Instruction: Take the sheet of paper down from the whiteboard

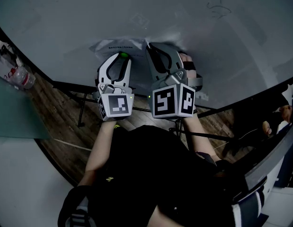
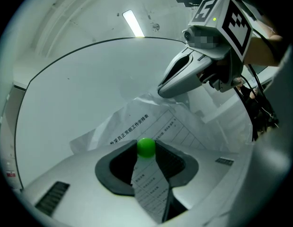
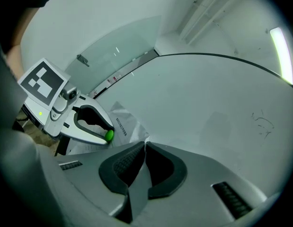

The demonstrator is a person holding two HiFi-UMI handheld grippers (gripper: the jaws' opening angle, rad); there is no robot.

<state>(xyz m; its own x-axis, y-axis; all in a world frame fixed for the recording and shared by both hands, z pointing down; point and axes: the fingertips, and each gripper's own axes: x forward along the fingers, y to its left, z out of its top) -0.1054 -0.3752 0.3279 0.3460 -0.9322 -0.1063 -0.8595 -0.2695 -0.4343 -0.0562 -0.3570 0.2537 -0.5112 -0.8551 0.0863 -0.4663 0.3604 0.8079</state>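
Left gripper (image 1: 121, 57) pinches a green magnet (image 2: 146, 147) at its tips, a strip of the sheet of paper (image 2: 158, 122) running between its jaws. Right gripper (image 3: 145, 145) is clamped on the sheet's edge. The crumpled sheet lies against the whiteboard (image 1: 184, 18). Removal looks under way: the next move probably calls for lifting the magnet off and peeling the sheet away gently.

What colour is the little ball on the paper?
The little ball is bright green, clearest in the left gripper view.
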